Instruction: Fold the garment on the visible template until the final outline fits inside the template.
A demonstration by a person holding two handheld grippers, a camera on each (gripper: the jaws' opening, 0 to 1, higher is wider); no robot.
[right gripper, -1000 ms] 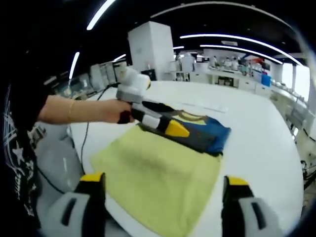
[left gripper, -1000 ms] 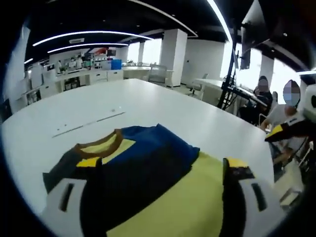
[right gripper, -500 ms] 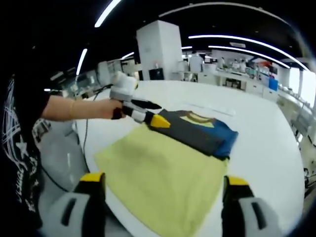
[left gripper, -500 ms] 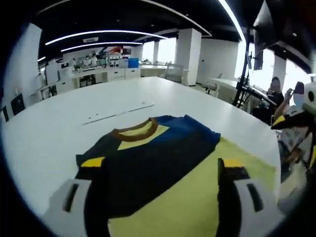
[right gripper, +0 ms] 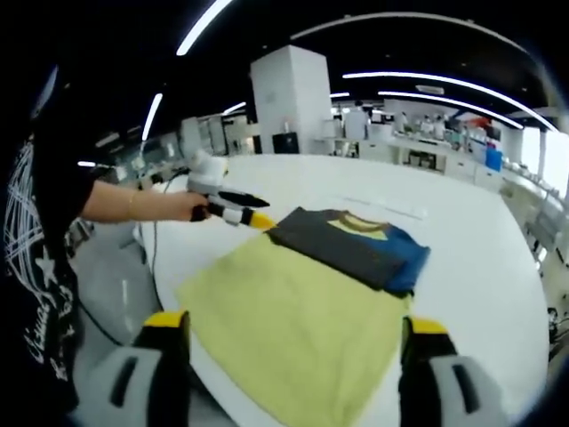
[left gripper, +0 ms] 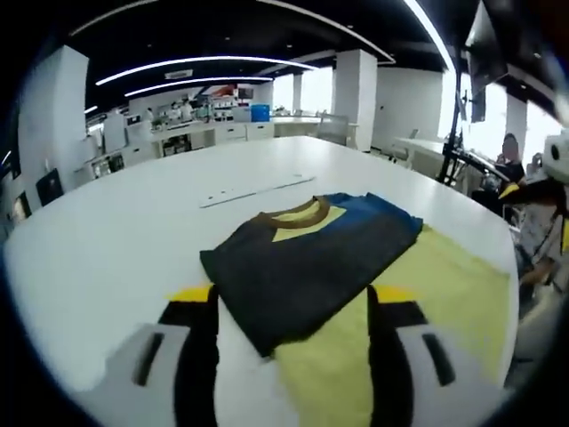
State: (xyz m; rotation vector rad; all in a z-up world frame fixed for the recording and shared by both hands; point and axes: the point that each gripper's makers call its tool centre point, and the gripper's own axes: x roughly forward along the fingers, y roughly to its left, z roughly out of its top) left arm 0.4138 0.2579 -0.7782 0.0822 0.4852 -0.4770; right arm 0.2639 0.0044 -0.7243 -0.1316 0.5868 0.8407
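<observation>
Left gripper view shows the left hand-held gripper (left gripper: 289, 307) backed off empty and open from the folded dark-and-blue garment (left gripper: 307, 258), which overhangs the yellow cloth template (right gripper: 293, 334) at 12 o'clock while the right hand-held gripper (right gripper: 289, 342) waits open, so folding looks unfinished.

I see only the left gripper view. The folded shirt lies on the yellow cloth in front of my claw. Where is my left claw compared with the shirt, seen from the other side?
Observer: In the right gripper view, the left claw sits just off the shirt's near corner, its jaws apart and holding nothing.
Operator: Is the right claw touching the cloth?
Observer: No. The right claw hovers open above the near part of the yellow cloth, holding nothing.
Operator: How much of the cloth does the shirt cover?
Observer: Only the far end; the shirt overhangs the far edge onto the white table.
</observation>
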